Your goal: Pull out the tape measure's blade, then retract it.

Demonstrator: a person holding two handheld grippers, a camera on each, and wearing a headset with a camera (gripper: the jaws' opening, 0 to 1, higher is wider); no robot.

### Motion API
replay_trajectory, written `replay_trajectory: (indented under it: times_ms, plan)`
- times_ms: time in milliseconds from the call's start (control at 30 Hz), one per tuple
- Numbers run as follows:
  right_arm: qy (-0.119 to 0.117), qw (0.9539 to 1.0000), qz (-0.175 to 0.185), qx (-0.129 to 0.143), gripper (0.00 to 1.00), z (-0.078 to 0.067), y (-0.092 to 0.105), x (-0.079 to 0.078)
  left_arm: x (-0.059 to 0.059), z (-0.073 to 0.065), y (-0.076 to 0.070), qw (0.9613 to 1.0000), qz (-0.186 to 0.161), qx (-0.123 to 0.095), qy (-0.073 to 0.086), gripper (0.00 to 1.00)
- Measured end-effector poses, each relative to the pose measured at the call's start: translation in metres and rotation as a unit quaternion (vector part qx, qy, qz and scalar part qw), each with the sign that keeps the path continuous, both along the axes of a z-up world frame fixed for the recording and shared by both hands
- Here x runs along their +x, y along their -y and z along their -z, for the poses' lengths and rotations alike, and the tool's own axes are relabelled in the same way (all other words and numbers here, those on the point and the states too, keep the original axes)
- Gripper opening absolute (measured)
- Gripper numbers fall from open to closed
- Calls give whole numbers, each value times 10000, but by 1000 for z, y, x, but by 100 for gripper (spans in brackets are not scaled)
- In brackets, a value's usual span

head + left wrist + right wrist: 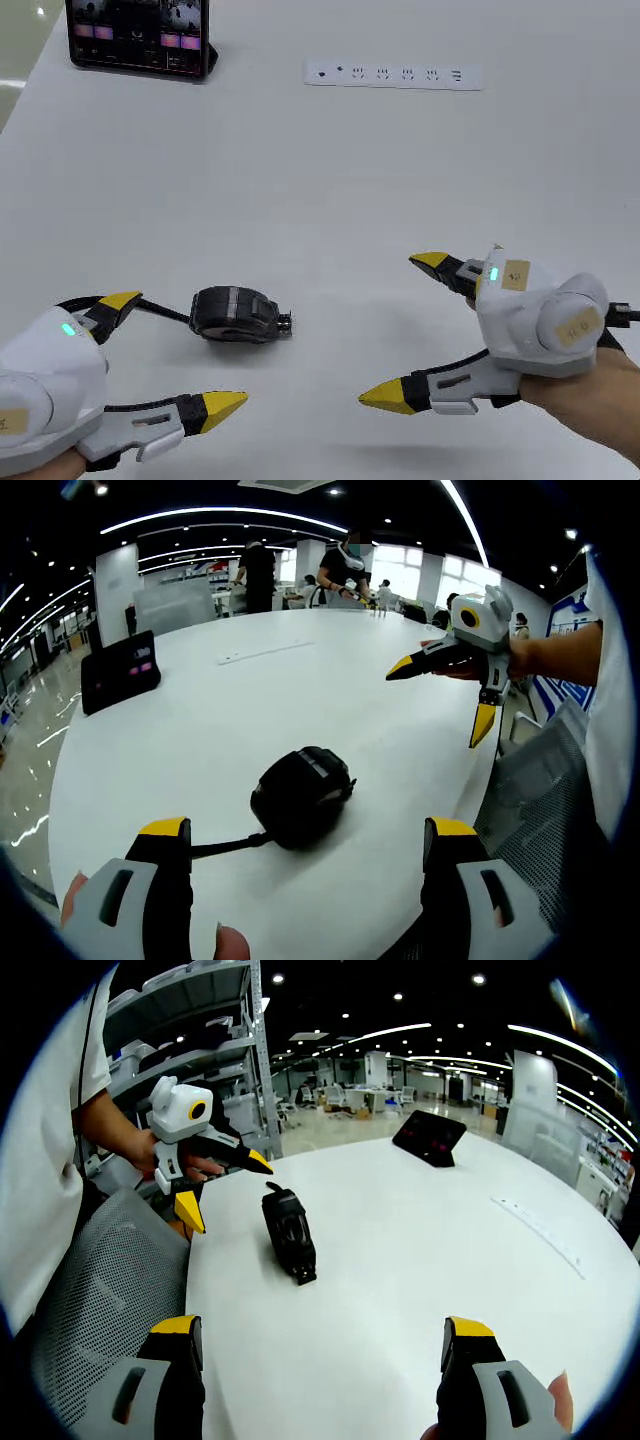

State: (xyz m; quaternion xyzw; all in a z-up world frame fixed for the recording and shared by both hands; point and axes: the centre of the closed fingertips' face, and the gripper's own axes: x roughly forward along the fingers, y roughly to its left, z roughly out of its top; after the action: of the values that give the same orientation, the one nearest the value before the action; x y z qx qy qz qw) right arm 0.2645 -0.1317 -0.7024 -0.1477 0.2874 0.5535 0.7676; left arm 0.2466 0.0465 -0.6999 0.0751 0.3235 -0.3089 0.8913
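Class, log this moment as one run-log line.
stage: before grasp | tape measure: untouched on table | left tool: open, facing it | right tool: open, apart

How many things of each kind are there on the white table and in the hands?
tape measure: 1
power strip: 1
tablet: 1
grippers: 2, the left gripper and the right gripper, both open
Total: 5
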Motion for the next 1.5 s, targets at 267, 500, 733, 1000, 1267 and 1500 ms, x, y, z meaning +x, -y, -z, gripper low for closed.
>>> replay_trajectory:
  times_ms: [267, 500, 733, 1000, 1267, 1500]
  plan:
    - [-28, 9998, 178, 26, 99, -7, 14, -4, -7, 0, -4, 9999, 132, 0, -37, 95]
    - [-26, 9994, 352, 62, 99, -10, 24, -6, -14, -1, -8, 9998, 165, -62, -76, 94]
    - [33, 9989, 473, 23, 99, -12, 35, -10, -17, -5, -13, 9998, 167, -69, -10, 96]
    - [68, 9975, 697, -34, 99, -15, 53, -15, -18, -9, -18, 9998, 201, -43, 44, 99]
    - [16, 9964, 846, -93, 99, -14, 68, -24, -21, -13, -21, 9996, 276, 2, 3, 99]
    - [-58, 9949, 1004, -77, 99, -12, 78, -27, -26, -13, -25, 9993, 358, 17, -55, 99]
